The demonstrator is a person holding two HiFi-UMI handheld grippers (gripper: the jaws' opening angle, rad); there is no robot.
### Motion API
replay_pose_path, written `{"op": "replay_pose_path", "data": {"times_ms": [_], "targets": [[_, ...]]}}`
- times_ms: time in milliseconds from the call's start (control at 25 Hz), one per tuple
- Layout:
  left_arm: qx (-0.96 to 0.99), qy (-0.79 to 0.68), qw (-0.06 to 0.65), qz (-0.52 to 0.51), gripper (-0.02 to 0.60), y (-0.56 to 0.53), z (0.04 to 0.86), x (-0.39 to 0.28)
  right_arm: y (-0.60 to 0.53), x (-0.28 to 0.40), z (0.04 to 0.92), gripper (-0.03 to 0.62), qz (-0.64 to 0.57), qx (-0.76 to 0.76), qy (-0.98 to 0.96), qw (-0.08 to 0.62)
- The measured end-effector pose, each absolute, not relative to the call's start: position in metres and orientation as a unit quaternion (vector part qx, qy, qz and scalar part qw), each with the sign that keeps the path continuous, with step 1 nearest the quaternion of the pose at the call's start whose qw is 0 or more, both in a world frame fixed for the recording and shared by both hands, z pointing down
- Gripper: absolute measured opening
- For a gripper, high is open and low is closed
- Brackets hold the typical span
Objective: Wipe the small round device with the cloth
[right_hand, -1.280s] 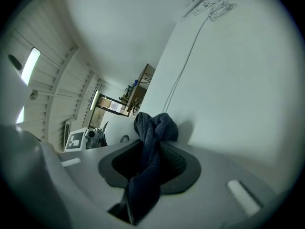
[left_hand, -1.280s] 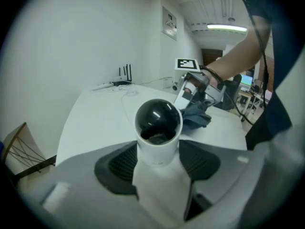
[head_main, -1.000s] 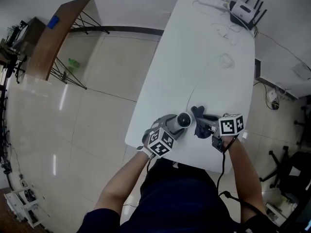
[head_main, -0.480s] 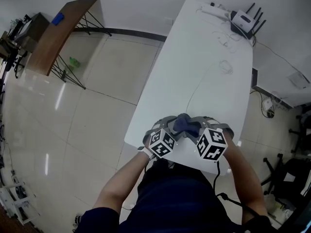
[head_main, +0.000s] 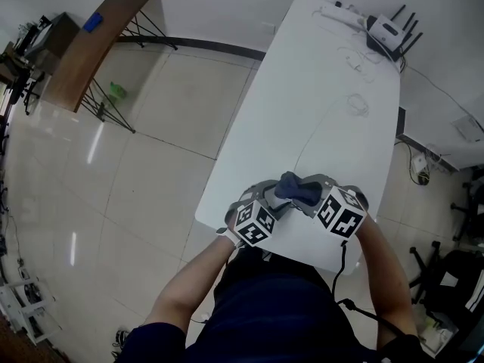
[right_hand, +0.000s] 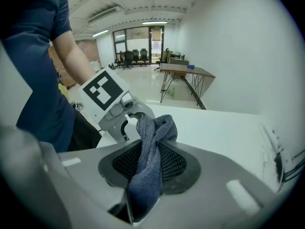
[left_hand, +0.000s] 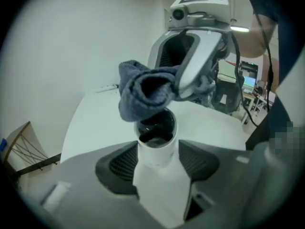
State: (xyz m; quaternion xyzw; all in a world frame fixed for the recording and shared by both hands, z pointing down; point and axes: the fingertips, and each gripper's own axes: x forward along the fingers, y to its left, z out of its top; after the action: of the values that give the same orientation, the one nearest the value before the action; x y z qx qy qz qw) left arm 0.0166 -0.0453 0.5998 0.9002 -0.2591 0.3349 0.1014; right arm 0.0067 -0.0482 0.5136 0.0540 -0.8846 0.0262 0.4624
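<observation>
My left gripper (left_hand: 157,162) is shut on the small round device (left_hand: 156,144), a white cylinder with a dark glossy face that points away from the camera. The grey-blue cloth (left_hand: 143,92) presses on the upper rim of that face. My right gripper (right_hand: 150,163) is shut on the cloth (right_hand: 151,147), which hangs bunched between its pads. In the head view both grippers meet near the front edge of the white table (head_main: 310,97). There the cloth (head_main: 295,187) covers the device, between the left gripper (head_main: 274,199) and the right gripper (head_main: 314,197).
At the table's far end lie a router (head_main: 389,27) with antennas, a power strip (head_main: 342,10) and a thin white cable (head_main: 355,103). A wooden side table (head_main: 83,51) stands on the tiled floor to the left. The table's near edge is right below the grippers.
The right gripper has risen off the table, rolled over and swung left, bringing the cloth onto the device's face. The left gripper has kept still with the device.
</observation>
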Motion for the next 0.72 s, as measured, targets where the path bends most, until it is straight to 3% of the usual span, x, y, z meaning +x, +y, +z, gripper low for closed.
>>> {"op": "replay_pose_path", "data": {"times_ms": [560,720], "targets": [[0.898,-0.253,0.115,0.341,0.264,-0.045,0.605,0.016,-0.085,0.048,0.552,0.112,0.412,0.020,-0.867,0.281],[0.896,-0.254,0.117,0.345,0.265,-0.045,0.606,0.017,-0.086,0.053,0.581,0.114,0.474,0.031,-0.840,0.261]]}}
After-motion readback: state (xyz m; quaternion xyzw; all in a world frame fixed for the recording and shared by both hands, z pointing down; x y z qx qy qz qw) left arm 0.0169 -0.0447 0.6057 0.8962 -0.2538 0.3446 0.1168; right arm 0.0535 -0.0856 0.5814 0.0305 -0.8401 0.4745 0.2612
